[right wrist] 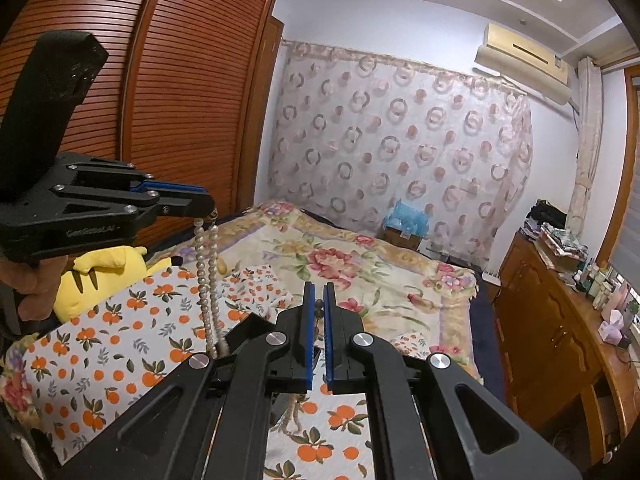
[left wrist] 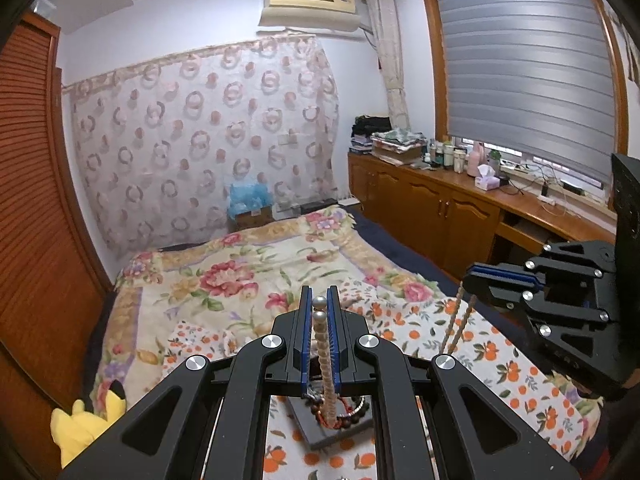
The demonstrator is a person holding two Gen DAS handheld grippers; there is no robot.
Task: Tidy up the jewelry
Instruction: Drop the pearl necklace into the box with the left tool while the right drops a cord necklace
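My left gripper (left wrist: 319,300) is shut on a white pearl necklace (left wrist: 320,334) and holds it up above the bed; the strand hangs down between its fingers. In the right wrist view the left gripper (right wrist: 208,210) shows at the left with the pearl necklace (right wrist: 208,280) dangling from its tips. My right gripper (right wrist: 319,302) is shut on a brown beaded necklace (right wrist: 318,305); in the left wrist view the right gripper (left wrist: 468,280) holds that brown strand (left wrist: 456,320) hanging in two lines. Below lies a grey tray (left wrist: 320,434) with dark bead bracelets (left wrist: 344,416).
An orange-print cloth (right wrist: 120,360) covers the near bed over a floral blanket (left wrist: 240,272). A yellow plush toy (right wrist: 104,276) lies at the left. A wooden wardrobe (right wrist: 180,100) stands left, a wooden cabinet (left wrist: 440,204) with bottles right.
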